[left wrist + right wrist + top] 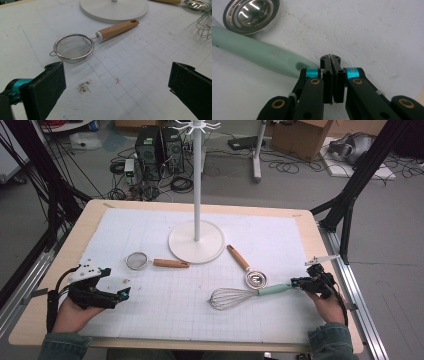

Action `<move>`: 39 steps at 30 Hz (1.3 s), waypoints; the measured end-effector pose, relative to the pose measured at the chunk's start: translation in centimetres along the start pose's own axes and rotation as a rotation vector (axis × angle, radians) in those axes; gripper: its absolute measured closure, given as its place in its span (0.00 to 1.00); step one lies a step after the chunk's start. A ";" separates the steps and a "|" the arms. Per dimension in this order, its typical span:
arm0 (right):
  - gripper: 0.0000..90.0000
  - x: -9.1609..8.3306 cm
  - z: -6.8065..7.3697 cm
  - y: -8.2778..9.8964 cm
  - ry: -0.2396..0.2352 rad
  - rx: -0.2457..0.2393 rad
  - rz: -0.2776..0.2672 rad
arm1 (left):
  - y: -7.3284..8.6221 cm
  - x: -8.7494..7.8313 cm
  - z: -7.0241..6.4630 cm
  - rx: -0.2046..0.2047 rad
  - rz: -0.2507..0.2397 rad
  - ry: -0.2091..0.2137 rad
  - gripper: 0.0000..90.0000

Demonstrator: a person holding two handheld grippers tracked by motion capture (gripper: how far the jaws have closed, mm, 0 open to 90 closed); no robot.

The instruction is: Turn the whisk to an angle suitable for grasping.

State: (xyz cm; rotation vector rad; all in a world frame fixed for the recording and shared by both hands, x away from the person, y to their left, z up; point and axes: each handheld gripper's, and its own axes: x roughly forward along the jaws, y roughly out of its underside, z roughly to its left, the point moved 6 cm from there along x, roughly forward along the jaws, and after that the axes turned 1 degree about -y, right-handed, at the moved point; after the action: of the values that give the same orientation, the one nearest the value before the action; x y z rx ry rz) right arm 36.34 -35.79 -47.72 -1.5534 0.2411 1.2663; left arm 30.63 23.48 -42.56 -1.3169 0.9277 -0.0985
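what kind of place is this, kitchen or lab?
Most likely a lab data-collection rig, not a kitchen: desktop computer towers and loose cables on the floor, black frame struts around the table, and cardboard boxes behind it.

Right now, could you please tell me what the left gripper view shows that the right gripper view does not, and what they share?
The left gripper view has the strainer with its wooden handle, the white stand base, the whisk's wire loops and the left gripper with fingers wide apart. The right gripper view has the whisk's green handle and the right gripper with fingers pressed together beside it. Both show the steel spoon and the white gridded mat.
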 end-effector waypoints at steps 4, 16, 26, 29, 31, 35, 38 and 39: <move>0.99 0.0 0.3 0.0 -0.012 -0.020 0.006 | 0.0 0.0 0.0 0.001 -0.001 0.001 0.02; 0.99 0.2 1.9 0.1 -0.068 -0.069 0.029 | -0.1 -0.2 0.0 0.000 -0.004 0.000 0.02; 0.99 0.4 3.5 0.3 -0.095 -0.087 0.023 | -0.1 -0.3 0.0 0.003 -0.007 -0.002 0.02; 0.95 0.3 3.5 0.4 -0.080 -0.088 0.013 | 0.0 -0.2 0.0 0.001 -0.006 -0.004 0.02; 0.95 0.1 3.4 0.3 -0.074 -0.084 0.000 | 0.0 -0.2 0.0 -0.002 -0.004 -0.003 0.02; 0.95 -0.1 3.4 0.3 -0.087 -0.086 -0.006 | 0.0 -0.3 0.1 0.002 -0.005 -0.005 0.02; 0.97 0.1 3.5 0.2 -0.096 -0.097 0.010 | 0.0 -0.3 0.1 0.002 -0.005 -0.005 0.02; 0.97 0.2 3.6 0.3 -0.095 -0.097 0.018 | 0.0 -0.3 0.0 0.001 -0.004 -0.006 0.02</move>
State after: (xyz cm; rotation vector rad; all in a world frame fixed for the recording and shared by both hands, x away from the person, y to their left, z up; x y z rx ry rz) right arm 34.12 -32.98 -47.55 -1.5716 0.1349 1.3797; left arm 30.45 23.69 -42.38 -1.3172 0.9202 -0.0980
